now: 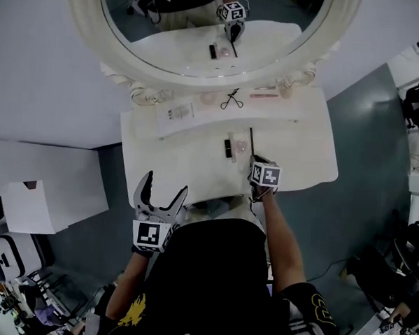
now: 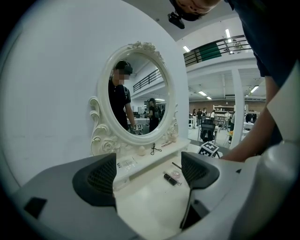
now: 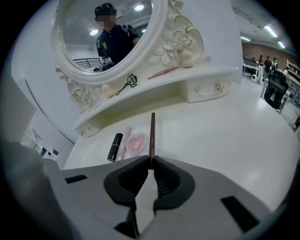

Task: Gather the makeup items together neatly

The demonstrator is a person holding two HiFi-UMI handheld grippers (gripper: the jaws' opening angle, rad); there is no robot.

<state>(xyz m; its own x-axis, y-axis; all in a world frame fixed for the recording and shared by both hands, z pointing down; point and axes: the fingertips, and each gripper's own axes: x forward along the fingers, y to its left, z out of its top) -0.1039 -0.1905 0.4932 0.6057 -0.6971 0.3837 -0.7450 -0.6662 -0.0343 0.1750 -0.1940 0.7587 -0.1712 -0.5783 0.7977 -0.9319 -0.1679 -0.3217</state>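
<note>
The step in hand is adding one more piece to the small group forming on the desk [image 1: 301, 154]. The right gripper [image 3: 151, 164] is clamped on the near end of a thin brown pencil [image 3: 152, 133], its jaws drawn almost together around the shaft, and the pencil points away from it towards the mirror [image 1: 203, 30]. It lies just beside a pink heart-shaped compact [image 3: 136, 143], with a pale tube [image 3: 123, 143] and a black lipstick [image 3: 114, 146] next to that, all roughly parallel. Whether the pencil's far tip already rests on the desk cannot be told. The left gripper [image 1: 165, 185] hangs back off the near edge of the desk with its jaws wide apart and nothing between them. The next move seems to call for laying the pencil flat and parallel against the compact, then parting the jaws gently so the round shaft does not roll off or nudge the compact. More remains after that: an eyelash curler [image 3: 126, 84] and a pink stick [image 3: 163, 72] sit on the raised shelf [image 3: 154, 93] under the mirror, well apart from the group, and would need bringing down to join it, a job the free left gripper looks well placed to share.
</note>
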